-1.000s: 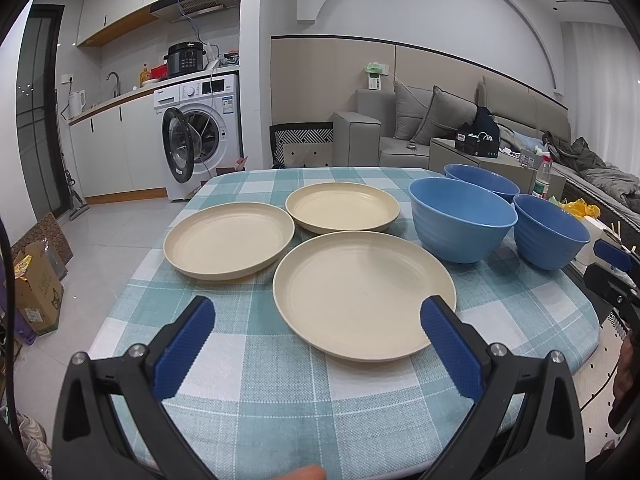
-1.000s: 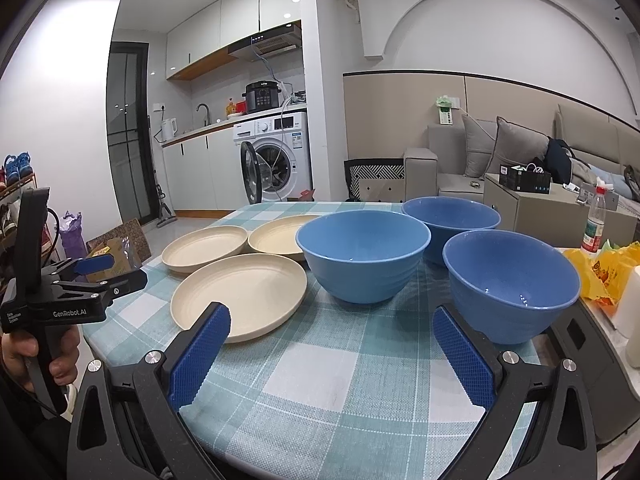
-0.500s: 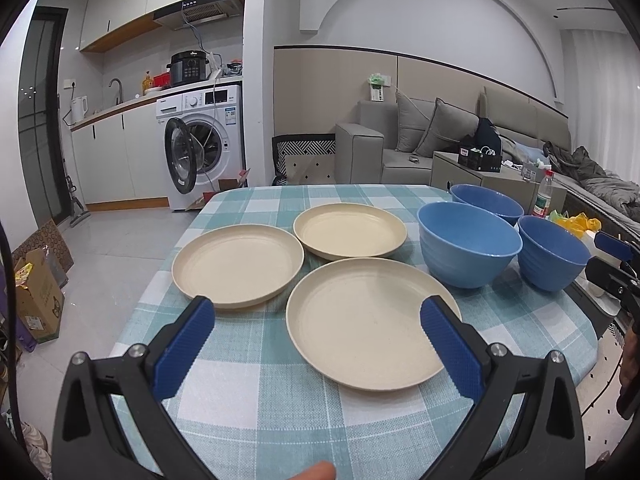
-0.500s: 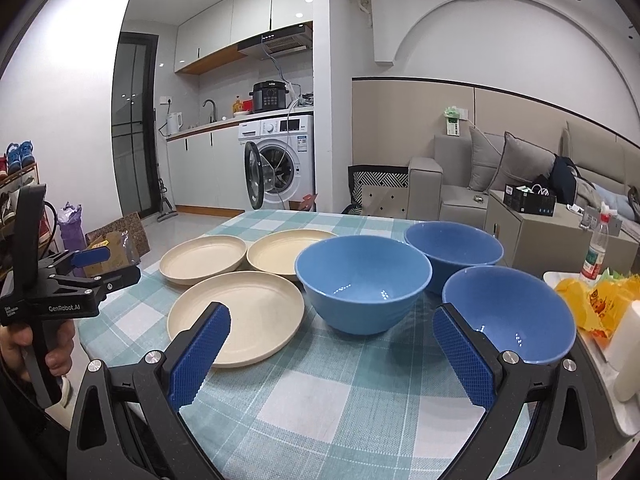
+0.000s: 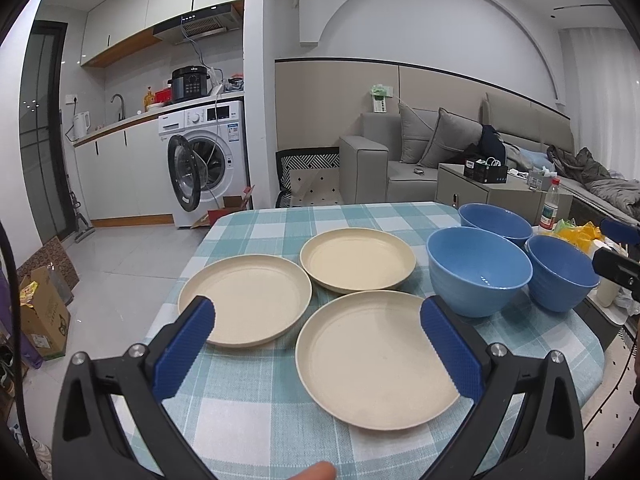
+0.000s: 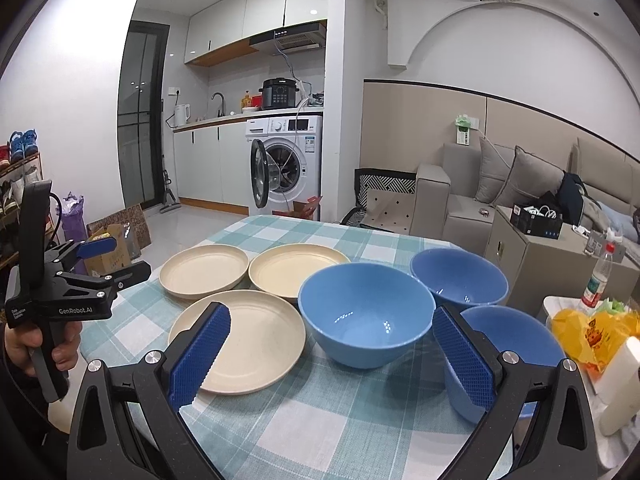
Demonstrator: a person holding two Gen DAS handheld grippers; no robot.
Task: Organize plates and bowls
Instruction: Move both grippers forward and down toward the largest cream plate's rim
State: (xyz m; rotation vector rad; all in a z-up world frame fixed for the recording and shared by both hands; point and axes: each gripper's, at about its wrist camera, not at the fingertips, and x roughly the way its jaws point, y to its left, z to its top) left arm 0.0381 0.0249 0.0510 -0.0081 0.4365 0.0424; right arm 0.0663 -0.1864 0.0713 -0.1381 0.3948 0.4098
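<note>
Both tongs (image 5: 316, 320) (image 6: 332, 338) drawn back, still wide open, empty.

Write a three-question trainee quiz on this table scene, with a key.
1. How many plates lie on the table?
2. True or false: the bowls are stacked.
3. The left gripper is: A) shut on a plate, B) open and empty, C) shut on a bowl.

Key: 1. Three. 2. False: all three stand apart on the cloth. 3. B; the right gripper is open and empty too.
</note>
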